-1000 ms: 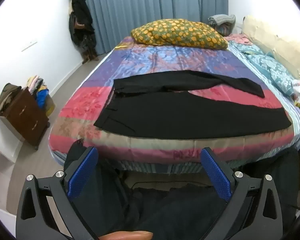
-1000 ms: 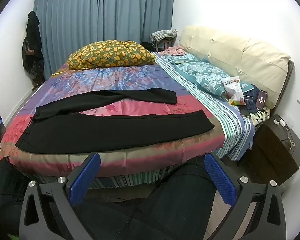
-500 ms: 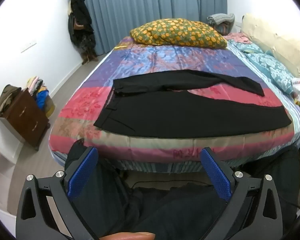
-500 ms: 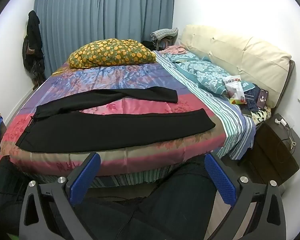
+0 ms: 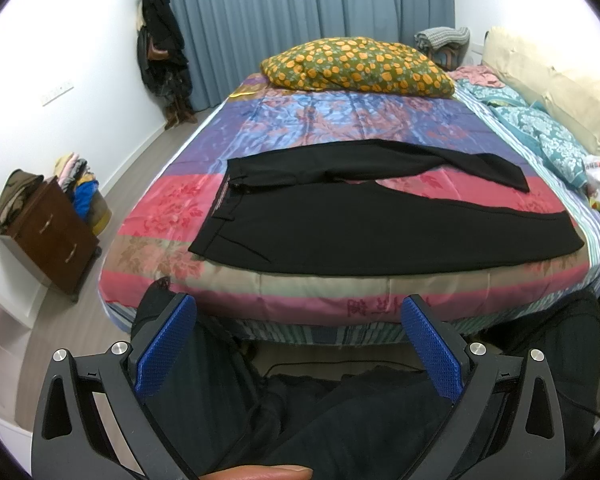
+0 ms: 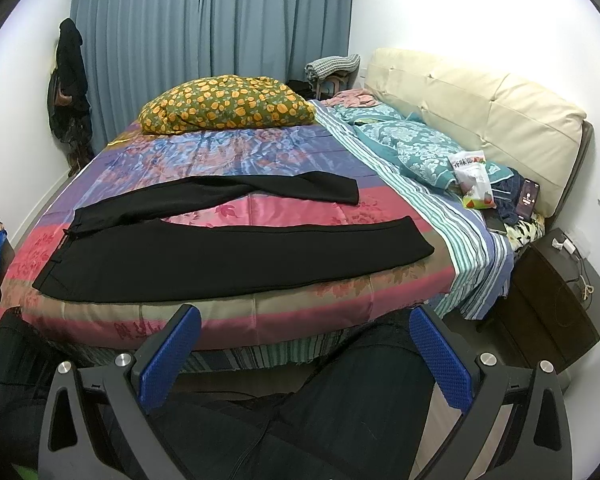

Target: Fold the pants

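Black pants (image 5: 380, 232) lie flat across the near part of the bed, waistband to the left, legs spread apart to the right. They also show in the right wrist view (image 6: 236, 256). My left gripper (image 5: 298, 346) is open and empty, held short of the bed's near edge, above the person's dark-clothed legs. My right gripper (image 6: 302, 354) is open and empty too, also in front of the bed's near edge, toward the leg ends.
The bed has a colourful quilt (image 5: 340, 120) and an orange-flowered pillow (image 5: 356, 66) at the far end. A cream headboard (image 6: 480, 108), snack bag (image 6: 474, 180) and phone (image 6: 527, 200) are right. A brown cabinet (image 5: 48, 236) stands left, a dark nightstand (image 6: 556, 300) right.
Both grippers have drifted slightly, so the bed sits a little differently in view. The pants have not moved and both grippers stay open.
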Tool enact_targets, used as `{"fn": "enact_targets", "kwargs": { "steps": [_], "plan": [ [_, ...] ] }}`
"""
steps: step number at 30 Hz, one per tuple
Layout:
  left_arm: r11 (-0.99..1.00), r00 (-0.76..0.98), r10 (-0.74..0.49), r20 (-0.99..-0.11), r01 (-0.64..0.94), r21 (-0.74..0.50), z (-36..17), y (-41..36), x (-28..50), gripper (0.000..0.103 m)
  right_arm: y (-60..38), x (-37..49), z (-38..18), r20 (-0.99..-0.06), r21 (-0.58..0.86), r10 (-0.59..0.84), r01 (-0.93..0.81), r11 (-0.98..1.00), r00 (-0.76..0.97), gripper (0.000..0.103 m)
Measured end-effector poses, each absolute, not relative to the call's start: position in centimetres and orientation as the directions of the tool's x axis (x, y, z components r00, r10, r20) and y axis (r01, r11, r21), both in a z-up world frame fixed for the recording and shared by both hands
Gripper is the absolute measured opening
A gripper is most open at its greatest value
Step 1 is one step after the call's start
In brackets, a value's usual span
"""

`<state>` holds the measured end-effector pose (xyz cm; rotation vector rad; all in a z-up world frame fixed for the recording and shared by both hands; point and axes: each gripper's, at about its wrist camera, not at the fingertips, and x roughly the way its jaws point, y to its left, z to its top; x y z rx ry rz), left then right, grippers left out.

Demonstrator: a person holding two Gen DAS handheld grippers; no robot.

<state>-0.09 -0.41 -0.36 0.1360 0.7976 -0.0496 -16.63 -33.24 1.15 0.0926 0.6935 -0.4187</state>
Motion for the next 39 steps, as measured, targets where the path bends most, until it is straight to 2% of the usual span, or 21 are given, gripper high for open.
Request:
{"fn": "enact_targets", "kwargs": {
  "steps": [39],
  "plan": [
    [0.991,0.691,0.010,-0.722,0.092,0.101,-1.33,0.30,-0.50,0.102,-33.15,-16.03,0.53,-0.650,-0.055,-0.333,0.395,0.917,0.683,0.103]
  ]
}}
